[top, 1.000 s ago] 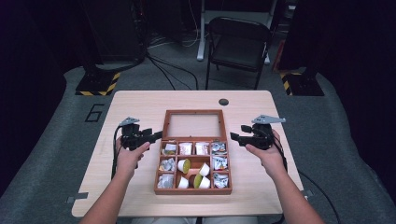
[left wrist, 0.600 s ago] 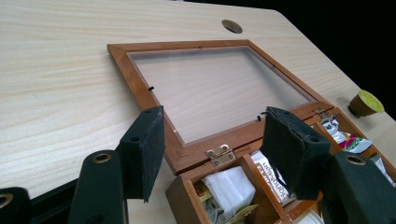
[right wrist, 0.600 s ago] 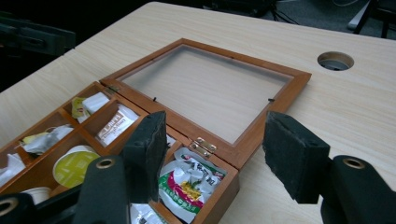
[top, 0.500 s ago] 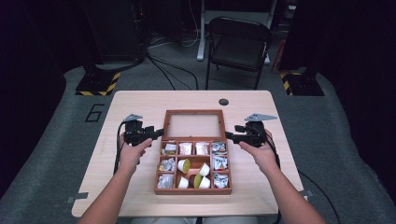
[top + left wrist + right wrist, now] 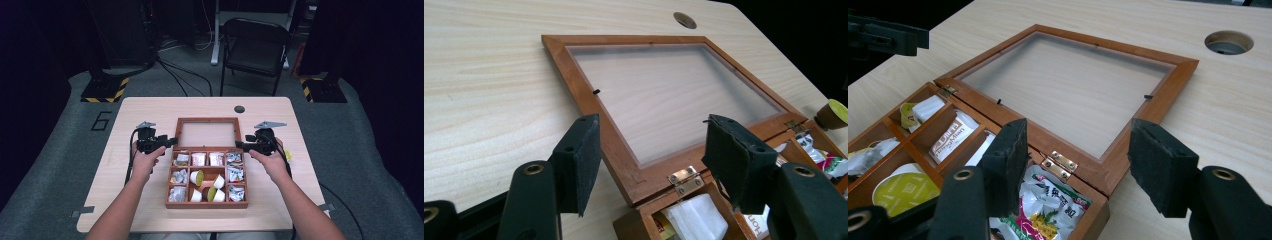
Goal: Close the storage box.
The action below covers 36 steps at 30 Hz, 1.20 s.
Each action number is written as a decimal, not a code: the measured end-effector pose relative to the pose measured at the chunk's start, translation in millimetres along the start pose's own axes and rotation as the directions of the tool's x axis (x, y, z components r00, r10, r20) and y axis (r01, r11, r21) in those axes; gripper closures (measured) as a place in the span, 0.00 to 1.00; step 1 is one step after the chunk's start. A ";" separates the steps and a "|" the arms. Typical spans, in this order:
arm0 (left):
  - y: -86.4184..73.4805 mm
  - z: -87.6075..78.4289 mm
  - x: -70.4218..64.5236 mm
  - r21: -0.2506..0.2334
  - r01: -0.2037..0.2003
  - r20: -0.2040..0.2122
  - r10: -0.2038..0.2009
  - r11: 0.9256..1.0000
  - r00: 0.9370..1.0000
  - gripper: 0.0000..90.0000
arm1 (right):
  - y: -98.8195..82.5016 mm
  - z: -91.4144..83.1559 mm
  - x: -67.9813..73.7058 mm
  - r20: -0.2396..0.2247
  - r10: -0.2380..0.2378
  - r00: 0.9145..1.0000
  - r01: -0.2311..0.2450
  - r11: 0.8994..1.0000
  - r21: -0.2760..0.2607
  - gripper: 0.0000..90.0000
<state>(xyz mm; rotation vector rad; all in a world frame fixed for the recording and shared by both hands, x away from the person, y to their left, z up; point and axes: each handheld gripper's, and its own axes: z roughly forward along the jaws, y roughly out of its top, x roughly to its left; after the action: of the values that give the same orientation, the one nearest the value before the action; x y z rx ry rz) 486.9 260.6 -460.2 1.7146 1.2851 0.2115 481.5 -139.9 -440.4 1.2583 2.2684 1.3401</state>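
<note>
Both my grippers, left (image 5: pixel 172 141) and right (image 5: pixel 239 145), gape empty; lid (image 5: pixel 206 134) stiff, glazed, fragile, so grip its wooden side rails.

Open wooden box (image 5: pixel 206 176) on the bench (image 5: pixel 150 107)

Its glass-paned lid (image 5: pixel 664 95) lies flat behind; compartments hold sachets (image 5: pixel 950 135) and small cups (image 5: pixel 196 177).

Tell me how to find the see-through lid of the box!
Look at the pale wooden table, then the brown wooden box in its middle. The lid lies flat behind the compartments, joined by brass hinges; unlike them, it holds nothing, just a clear pane in a wooden frame.
</note>
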 end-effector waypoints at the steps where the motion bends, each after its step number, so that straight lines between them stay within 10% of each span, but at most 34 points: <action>1: -0.2 0.9 0.3 0.001 0.000 -0.002 0.000 1.000 1.000 0.44 | -0.4 1.6 -0.1 -0.002 0.000 1.000 0.000 1.000 0.002 0.45; 36: -9.9 34.8 7.7 0.075 0.060 -0.012 -0.059 0.995 0.998 0.39 | -7.1 25.3 -11.3 0.062 0.077 0.995 -0.081 0.995 0.060 0.41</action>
<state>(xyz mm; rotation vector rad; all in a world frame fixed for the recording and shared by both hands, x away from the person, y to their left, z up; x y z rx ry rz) 505.3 247.0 -489.2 1.7382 1.3649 0.1379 498.7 -134.6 -462.7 1.4028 2.2585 1.2480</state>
